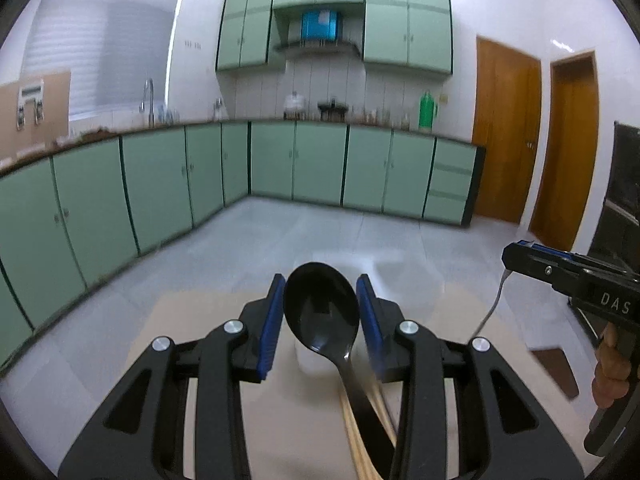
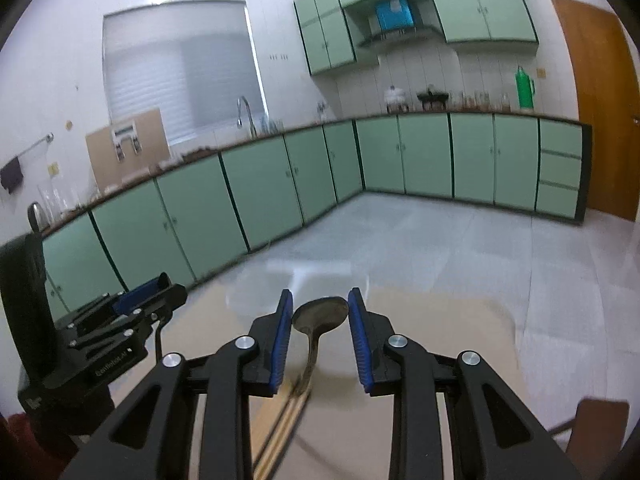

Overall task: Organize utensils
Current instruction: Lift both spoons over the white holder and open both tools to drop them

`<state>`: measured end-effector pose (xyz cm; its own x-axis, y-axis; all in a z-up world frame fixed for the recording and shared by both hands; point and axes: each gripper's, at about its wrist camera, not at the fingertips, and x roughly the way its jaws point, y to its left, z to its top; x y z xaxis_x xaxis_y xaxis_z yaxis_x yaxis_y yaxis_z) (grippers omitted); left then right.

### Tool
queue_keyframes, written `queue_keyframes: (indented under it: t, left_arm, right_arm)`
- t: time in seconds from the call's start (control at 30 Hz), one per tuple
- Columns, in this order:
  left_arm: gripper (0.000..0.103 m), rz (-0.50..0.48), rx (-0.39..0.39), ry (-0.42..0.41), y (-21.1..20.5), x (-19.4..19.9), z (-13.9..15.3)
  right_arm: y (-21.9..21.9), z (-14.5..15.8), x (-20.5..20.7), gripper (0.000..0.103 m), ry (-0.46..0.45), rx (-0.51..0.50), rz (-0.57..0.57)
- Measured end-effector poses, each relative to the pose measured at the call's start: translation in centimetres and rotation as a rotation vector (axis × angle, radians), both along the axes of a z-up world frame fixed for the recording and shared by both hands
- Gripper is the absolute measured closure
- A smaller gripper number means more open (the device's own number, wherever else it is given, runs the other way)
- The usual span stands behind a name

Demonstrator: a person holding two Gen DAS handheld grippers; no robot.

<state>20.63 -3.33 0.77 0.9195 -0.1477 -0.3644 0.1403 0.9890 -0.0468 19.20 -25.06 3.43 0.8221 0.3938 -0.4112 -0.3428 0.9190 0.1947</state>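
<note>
In the left wrist view my left gripper point(image 1: 320, 284) is shut on a black plastic spoon point(image 1: 322, 312), bowl pointing up between the blue pads, raised above the beige table point(image 1: 208, 360). Wooden chopsticks point(image 1: 356, 432) lie under its handle. In the right wrist view my right gripper point(image 2: 319, 300) is shut on a metal spoon point(image 2: 320, 314), bowl up between the pads. The chopsticks point(image 2: 286, 420) show below it. The right gripper point(image 1: 520, 256) with the metal spoon's handle appears at the right of the left view; the left gripper point(image 2: 160, 284) appears at the left of the right view.
A white container point(image 1: 310, 360) stands on the table behind the black spoon. Green base cabinets point(image 1: 160, 176) run along the far walls under a counter with a sink tap point(image 2: 246, 114). Grey tiled floor point(image 2: 400, 240) lies beyond the table. Wooden doors point(image 1: 504, 132) stand at the right.
</note>
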Motion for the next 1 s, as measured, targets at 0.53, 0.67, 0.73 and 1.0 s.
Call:
queue_keyframes:
  t: [0.53, 0.67, 0.73, 1.0]
  left_arm:
    - [0.068, 0.081, 0.098, -0.099, -5.0, 10.4, 2.5]
    - [0.067, 0.069, 0.130, -0.040, -4.8, 11.2, 0.6]
    - [0.066, 0.068, 0.130, -0.018, -4.3, 11.4, 0.0]
    - [0.049, 0.070, 0.105, -0.025, -1.9, 8.9, 0.3]
  right_arm:
    - [2.6, 2.6, 9.2, 0.075, -0.062, -0.107, -0.115]
    - [3.3, 0.2, 10.6, 0.075, 0.008, -0.123, -0.092]
    - [3.2, -0.6, 10.6, 0.075, 0.027, -0.120, -0.092]
    - [1.7, -1.1, 8.4, 0.061, 0.033, -0.091, -0.108]
